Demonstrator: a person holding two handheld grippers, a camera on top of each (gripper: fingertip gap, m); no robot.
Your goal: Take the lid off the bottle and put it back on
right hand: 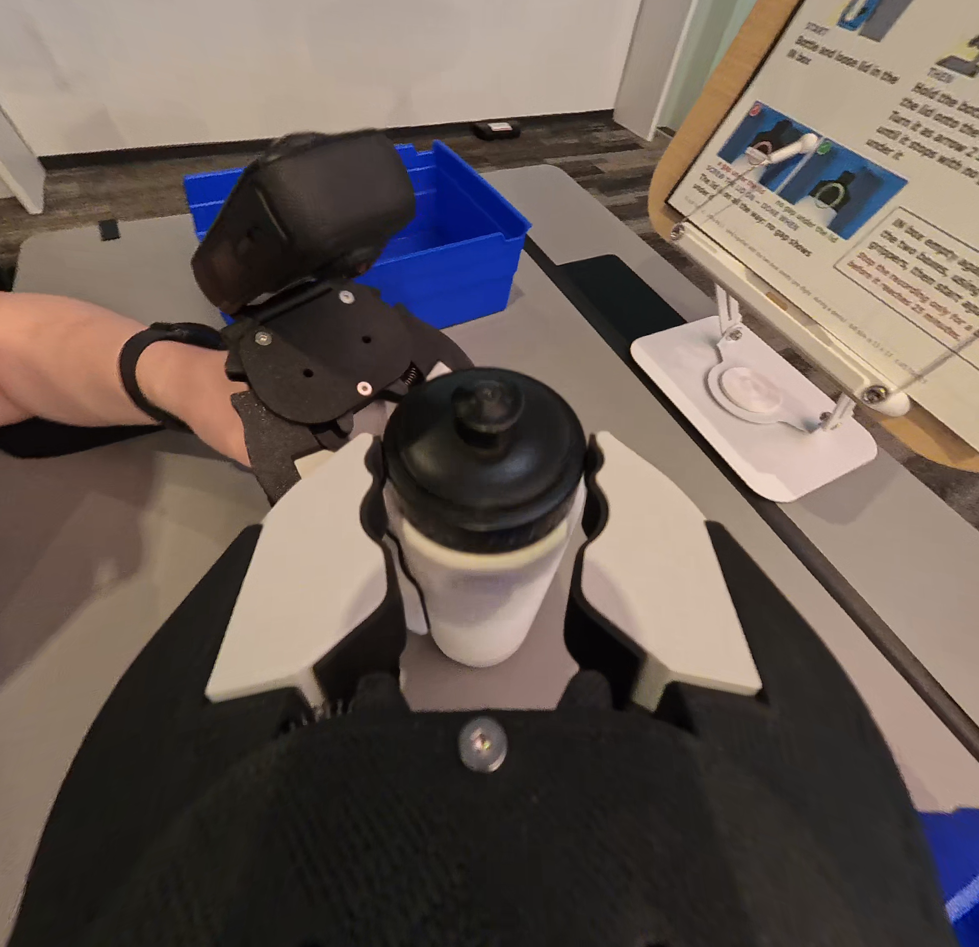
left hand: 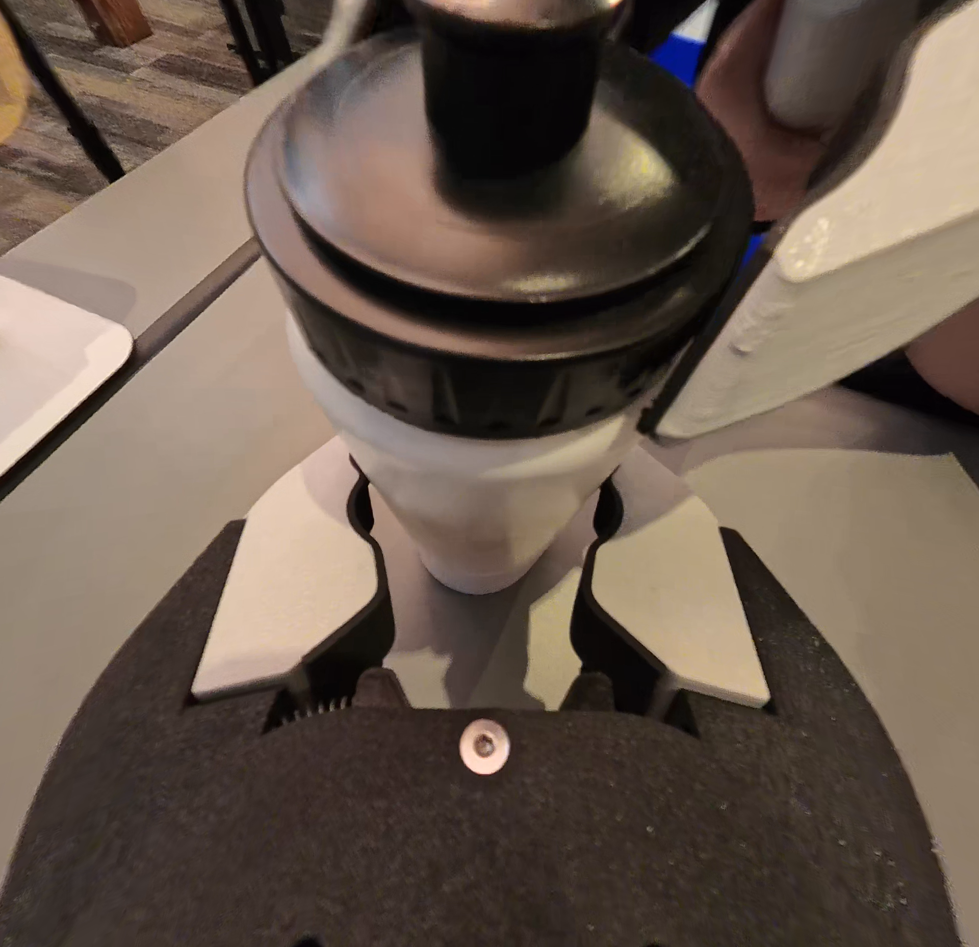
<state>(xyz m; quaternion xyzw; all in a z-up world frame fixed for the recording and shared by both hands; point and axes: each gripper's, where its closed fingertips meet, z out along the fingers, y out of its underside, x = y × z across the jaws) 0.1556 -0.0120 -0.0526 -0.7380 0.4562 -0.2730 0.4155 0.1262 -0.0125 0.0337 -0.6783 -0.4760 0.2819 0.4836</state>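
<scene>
A: Bottle first: where does it stand against the right gripper?

B: Upright on the grey table, between that gripper's two white fingers. The black lid is on it, and the dark pads of the fingers press the lid's rim from either side, so the right gripper is clamped on the lid.

A: And the left gripper?

B: Lower down. In its own view its fingers lie to either side of the white body, below the lid. The pads look to touch the bottle's sides, but blur hides it, so I cannot tell whether it grips or merely brackets it.

A: What shows beyond the lid?

B: From the right gripper, the left gripper's black housing just behind and left of the bottle, held by a hand with a black wrist strap. Behind that, a blue bin. Off to the right, a printed sheet on a white stand.
</scene>
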